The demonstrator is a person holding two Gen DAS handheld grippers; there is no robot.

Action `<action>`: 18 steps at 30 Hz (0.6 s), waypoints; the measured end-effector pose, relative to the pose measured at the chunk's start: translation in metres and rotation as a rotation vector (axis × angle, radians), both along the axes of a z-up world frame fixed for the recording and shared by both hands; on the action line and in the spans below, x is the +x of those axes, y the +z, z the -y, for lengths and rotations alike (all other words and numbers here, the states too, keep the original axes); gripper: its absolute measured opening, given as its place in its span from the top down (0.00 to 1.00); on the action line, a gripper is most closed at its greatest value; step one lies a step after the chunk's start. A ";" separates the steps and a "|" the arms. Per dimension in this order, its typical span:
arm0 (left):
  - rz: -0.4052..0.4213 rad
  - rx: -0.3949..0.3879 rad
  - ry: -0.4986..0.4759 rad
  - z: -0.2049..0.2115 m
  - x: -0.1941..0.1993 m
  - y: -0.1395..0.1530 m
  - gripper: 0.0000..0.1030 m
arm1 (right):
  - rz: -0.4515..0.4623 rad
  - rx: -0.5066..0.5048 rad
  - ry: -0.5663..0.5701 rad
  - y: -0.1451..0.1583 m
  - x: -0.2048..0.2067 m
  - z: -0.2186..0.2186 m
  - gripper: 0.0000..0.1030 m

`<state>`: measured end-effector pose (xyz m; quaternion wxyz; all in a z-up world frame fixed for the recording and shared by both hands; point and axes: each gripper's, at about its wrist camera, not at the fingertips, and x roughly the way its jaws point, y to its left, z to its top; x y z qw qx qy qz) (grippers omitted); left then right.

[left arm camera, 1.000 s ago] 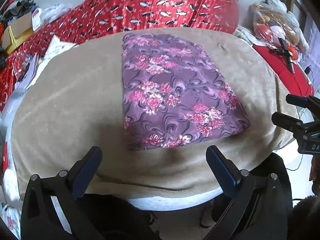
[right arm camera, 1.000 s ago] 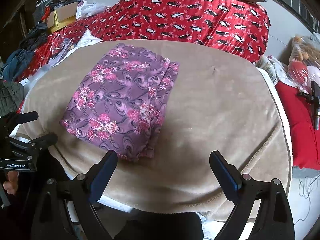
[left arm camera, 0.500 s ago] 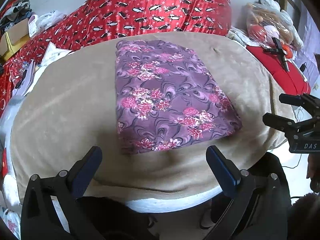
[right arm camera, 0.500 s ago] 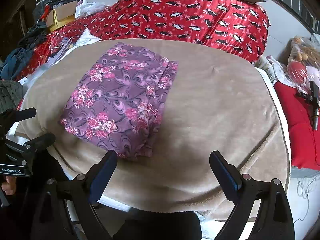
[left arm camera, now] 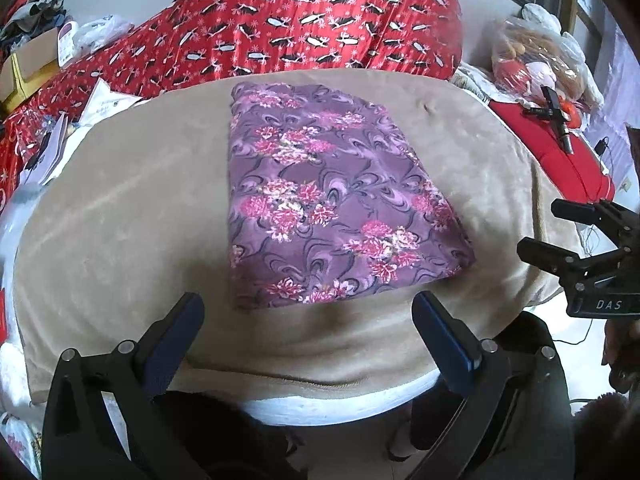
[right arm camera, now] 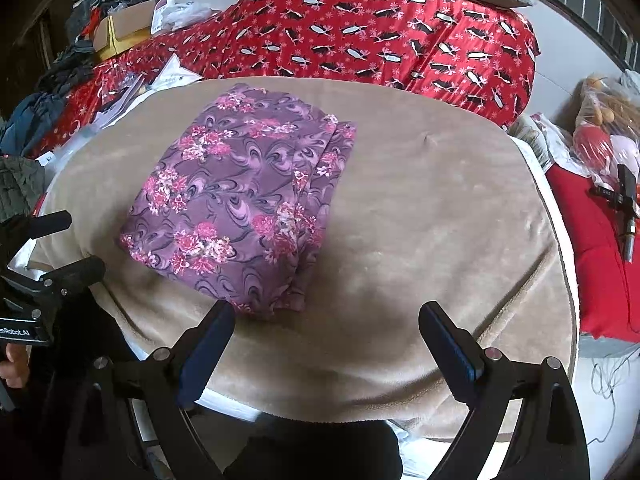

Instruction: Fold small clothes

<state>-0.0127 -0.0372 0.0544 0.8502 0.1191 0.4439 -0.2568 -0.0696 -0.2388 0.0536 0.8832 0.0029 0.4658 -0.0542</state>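
Ahead of both my grippers, the folded purple floral garment (left arm camera: 320, 200) lies on the beige blanket (left arm camera: 120, 220), long axis running away from me. My left gripper (left arm camera: 308, 332) faces its near short edge squarely; my right gripper (right arm camera: 326, 340) sits off its near right corner, both spread wide and empty.

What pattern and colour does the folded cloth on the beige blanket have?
The folded cloth is purple with pink flowers and swirls, clearest in the left wrist view.
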 end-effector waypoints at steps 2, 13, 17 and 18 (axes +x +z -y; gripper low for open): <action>-0.006 0.004 0.003 0.000 0.001 -0.001 0.00 | 0.000 -0.003 0.000 0.001 0.000 0.001 0.08; -0.008 0.031 0.010 -0.001 0.003 -0.005 0.00 | -0.009 -0.034 0.009 0.001 0.000 0.001 0.08; -0.008 0.026 0.006 0.000 0.003 -0.004 0.00 | -0.006 -0.037 0.011 0.002 0.001 0.003 0.08; -0.013 0.018 0.002 0.000 0.003 -0.004 0.00 | -0.006 -0.037 0.012 0.003 0.001 0.003 0.08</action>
